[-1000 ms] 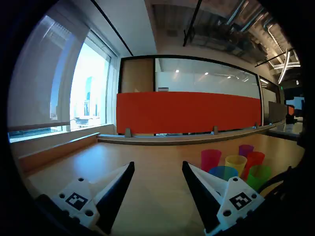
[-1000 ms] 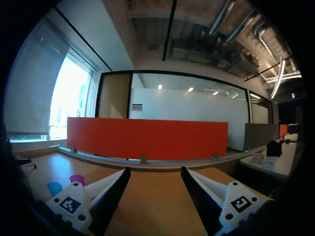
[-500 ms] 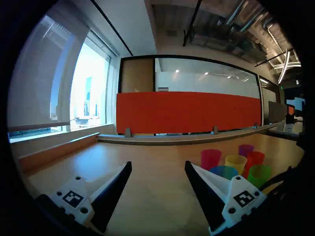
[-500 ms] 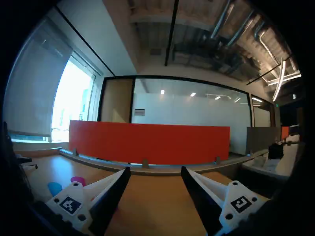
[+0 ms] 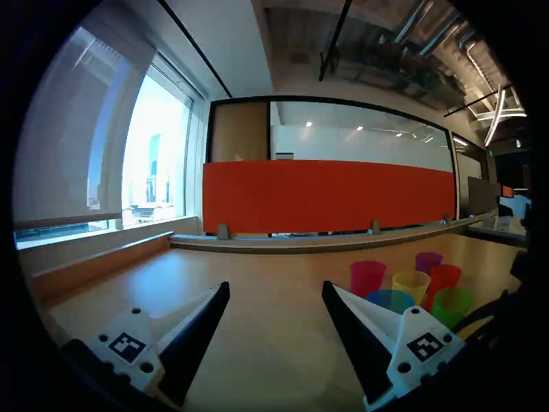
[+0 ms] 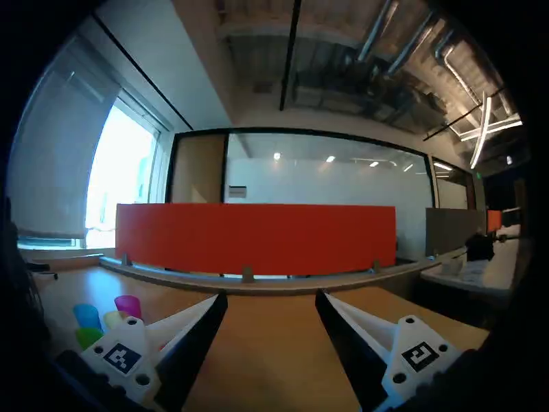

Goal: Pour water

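A cluster of several coloured plastic cups stands on the wooden table (image 5: 274,288) to the right in the left gripper view: a pink cup (image 5: 367,277), a yellow cup (image 5: 410,284), a blue cup (image 5: 389,301), a green cup (image 5: 451,305), a red cup (image 5: 443,280) and a purple cup (image 5: 428,261). My left gripper (image 5: 274,292) hovers open just left of them with nothing between its fingers. In the right gripper view the cups sit low at the left: a magenta cup (image 6: 127,305), a blue cup (image 6: 86,314), a green cup (image 6: 88,336). My right gripper (image 6: 270,299) is open and empty above the table (image 6: 274,343).
An orange divider panel (image 5: 328,195) runs along the table's far edge. A bright window (image 5: 154,172) and a wooden ledge (image 5: 96,264) lie to the left. Glass office walls stand behind. Another desk with dark items (image 6: 473,264) is at the far right.
The right gripper's view has shifted, so more of the cups show at its lower left. The left gripper's fingers spread slightly a second ago and have held still since.
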